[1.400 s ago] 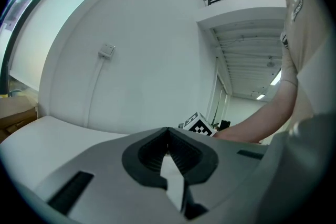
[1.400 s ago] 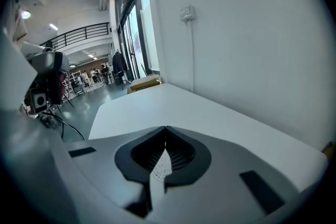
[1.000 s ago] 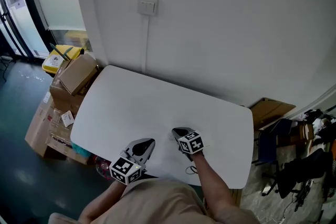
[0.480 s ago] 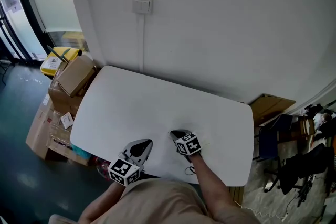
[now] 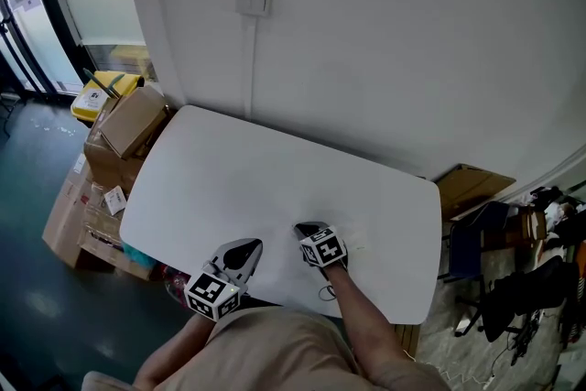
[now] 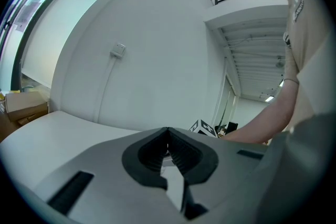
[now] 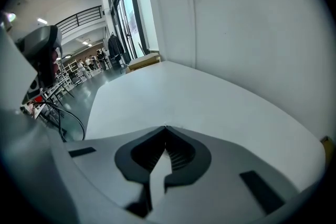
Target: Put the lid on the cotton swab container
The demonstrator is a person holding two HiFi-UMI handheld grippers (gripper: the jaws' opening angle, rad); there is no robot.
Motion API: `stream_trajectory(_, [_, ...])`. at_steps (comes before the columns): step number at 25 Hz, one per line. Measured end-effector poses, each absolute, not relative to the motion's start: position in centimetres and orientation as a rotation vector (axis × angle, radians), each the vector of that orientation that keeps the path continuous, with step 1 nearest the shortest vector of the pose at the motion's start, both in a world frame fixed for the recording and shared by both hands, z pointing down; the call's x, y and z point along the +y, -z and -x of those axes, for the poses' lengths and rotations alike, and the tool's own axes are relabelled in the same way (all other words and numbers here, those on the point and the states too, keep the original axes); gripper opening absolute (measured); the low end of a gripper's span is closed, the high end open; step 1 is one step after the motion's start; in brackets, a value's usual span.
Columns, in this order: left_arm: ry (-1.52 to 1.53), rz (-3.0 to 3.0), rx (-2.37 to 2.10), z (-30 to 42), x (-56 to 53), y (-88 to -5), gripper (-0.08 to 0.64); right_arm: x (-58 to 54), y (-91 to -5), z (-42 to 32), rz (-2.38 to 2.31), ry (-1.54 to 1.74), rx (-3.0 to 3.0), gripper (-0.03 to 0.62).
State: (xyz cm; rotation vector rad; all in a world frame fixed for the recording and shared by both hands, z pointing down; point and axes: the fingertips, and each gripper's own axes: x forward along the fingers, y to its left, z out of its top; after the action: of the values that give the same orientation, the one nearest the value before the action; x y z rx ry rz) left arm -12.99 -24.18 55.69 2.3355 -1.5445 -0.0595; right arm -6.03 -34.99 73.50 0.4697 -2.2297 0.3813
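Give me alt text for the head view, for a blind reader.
Seen from above, a person holds the left hand-held gripper and right hand-held gripper, both shut, over the near edge of a bare white table. Cardboard boxes are stacked beside its left end.

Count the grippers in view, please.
2. The left gripper is at the near edge of the table, jaws together and empty. The right gripper is just right of it, also shut and empty. None seems hidden.
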Motion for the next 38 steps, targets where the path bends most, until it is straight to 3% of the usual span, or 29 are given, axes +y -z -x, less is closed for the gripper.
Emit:
stream_trajectory(8, [0.071, -2.339, -1.558, 13.1, -23.7, -55.4, 0.012, -35.3, -73.4, 5.9, -0.533, -0.565, -2.282, 0.017])
stream_trajectory(13, [0.075, -2.346, -1.569, 13.4, -23.5, -54.9, 0.013, -35.0, -71.9, 6.0, -0.524, -0.364, -2.367, 0.017])
stream_trajectory(38, [-0.056, -2.559, -1.406, 11.9, -28.6, -52.6, 0.013, -32.0, -50.4, -2.8, -0.831, -0.16, -2.884, 0.017])
